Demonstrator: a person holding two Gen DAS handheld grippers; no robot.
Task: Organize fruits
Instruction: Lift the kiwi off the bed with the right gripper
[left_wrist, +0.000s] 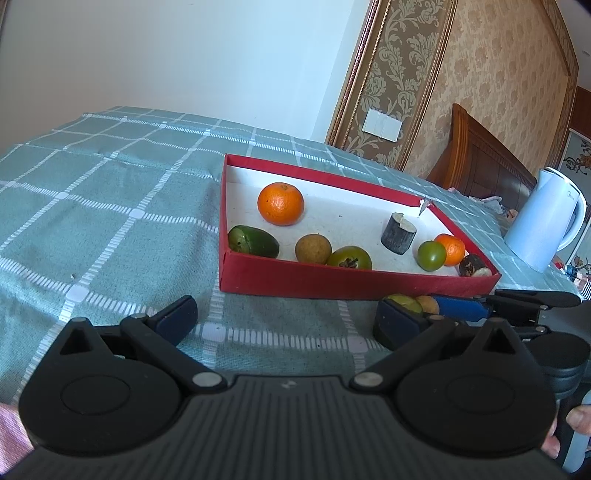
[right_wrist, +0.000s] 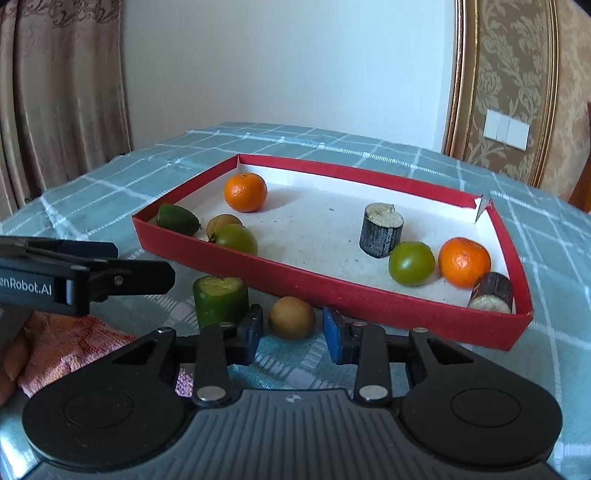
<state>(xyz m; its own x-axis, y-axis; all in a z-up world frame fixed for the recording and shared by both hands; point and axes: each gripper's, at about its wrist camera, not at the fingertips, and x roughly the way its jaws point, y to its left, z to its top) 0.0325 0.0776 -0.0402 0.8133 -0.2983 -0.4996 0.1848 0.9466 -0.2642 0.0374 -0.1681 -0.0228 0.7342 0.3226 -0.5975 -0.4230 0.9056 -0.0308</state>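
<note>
A red tray (right_wrist: 369, 301) with a white floor holds two oranges (right_wrist: 245, 192) (right_wrist: 464, 262), green fruits (right_wrist: 412, 263), a brown fruit and dark cane pieces (right_wrist: 382, 230). In front of it on the cloth lie a small brown round fruit (right_wrist: 291, 317) and a cut green piece (right_wrist: 219, 301). My right gripper (right_wrist: 292, 334) has its blue pads on either side of the brown fruit, and a thin gap shows on each side. My left gripper (left_wrist: 286, 319) stands wide open over bare cloth to the left, with nothing between its fingers; it also shows side-on (right_wrist: 142, 263).
A green checked cloth (left_wrist: 110, 206) covers the table. At the far right edge stands a white kettle (left_wrist: 546, 221). An orange-pink cloth (right_wrist: 55, 339) lies near the front left. Wall, curtain and a wooden headboard stand behind.
</note>
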